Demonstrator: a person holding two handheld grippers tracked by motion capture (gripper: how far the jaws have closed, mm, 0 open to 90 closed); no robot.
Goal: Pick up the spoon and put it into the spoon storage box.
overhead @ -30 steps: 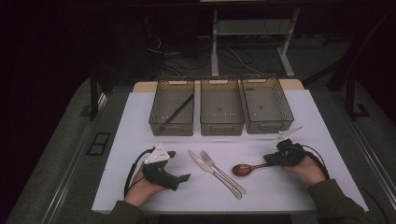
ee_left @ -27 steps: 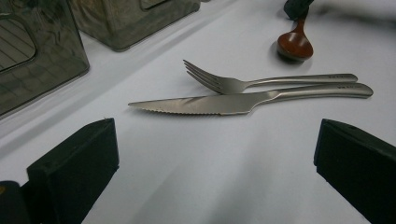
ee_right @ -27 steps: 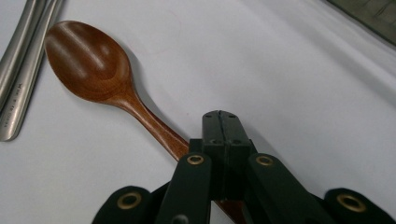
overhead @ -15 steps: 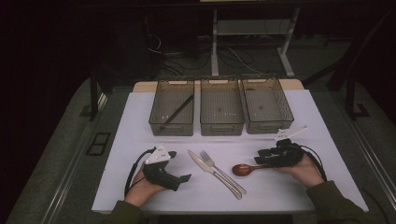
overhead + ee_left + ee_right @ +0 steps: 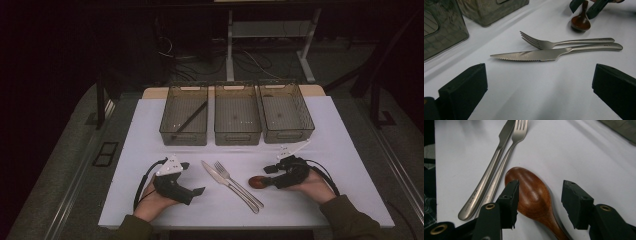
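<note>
White table (image 5: pixel 150 130): 3 bins (image 5: pixel 237 114), 1 knife (image 5: pixel 534 54), 1 fork (image 5: pixel 554 44), 1 spoon (image 5: pixel 534 195), both claws wide.

The spoon (image 5: pixel 534 197) is shiny brown. The knife (image 5: pixel 554 52) and fork (image 5: pixel 564 42) are silver. The worktop (image 5: pixel 150 130) is white. The claws are black.

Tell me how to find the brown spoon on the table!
Look at the white table, in front of the three grey bins. Near the right claw, just right of the shiny knife and fork, lies the wooden spoon. It is the only brown, wooden piece; its neighbours are silver metal.
</note>
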